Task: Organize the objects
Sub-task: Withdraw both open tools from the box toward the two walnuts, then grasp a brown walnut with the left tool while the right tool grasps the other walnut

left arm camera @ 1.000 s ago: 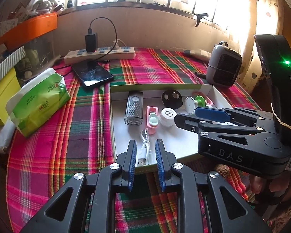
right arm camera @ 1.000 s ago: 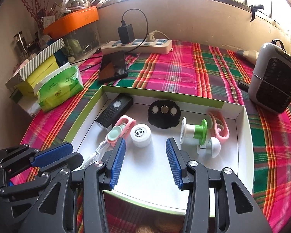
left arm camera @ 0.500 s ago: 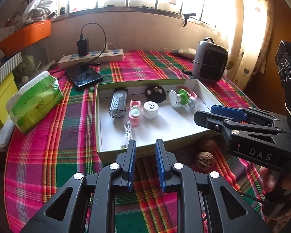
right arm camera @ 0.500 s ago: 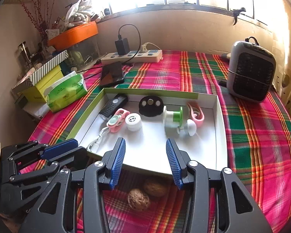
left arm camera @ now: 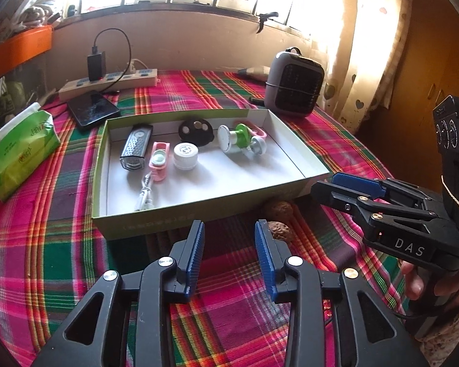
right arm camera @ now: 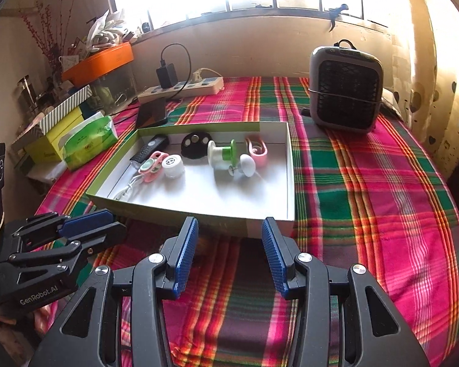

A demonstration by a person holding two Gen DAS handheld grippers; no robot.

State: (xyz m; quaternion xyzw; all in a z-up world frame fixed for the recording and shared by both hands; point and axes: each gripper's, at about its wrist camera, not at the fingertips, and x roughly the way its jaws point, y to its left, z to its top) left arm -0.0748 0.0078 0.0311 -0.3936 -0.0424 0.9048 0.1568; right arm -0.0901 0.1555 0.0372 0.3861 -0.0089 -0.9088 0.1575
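Tongs of both our grippers stand apart, holding nothing: the left gripper on the left, the right gripper on the right, both near the box. Two walnuts lie between them, just beside the box's near wall.

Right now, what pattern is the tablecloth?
Pink, green and purple plaid tablecloth; clearest in the right wrist view.

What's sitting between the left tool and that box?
Two walnuts lie on the cloth between the left tool and the box, in the left wrist view.
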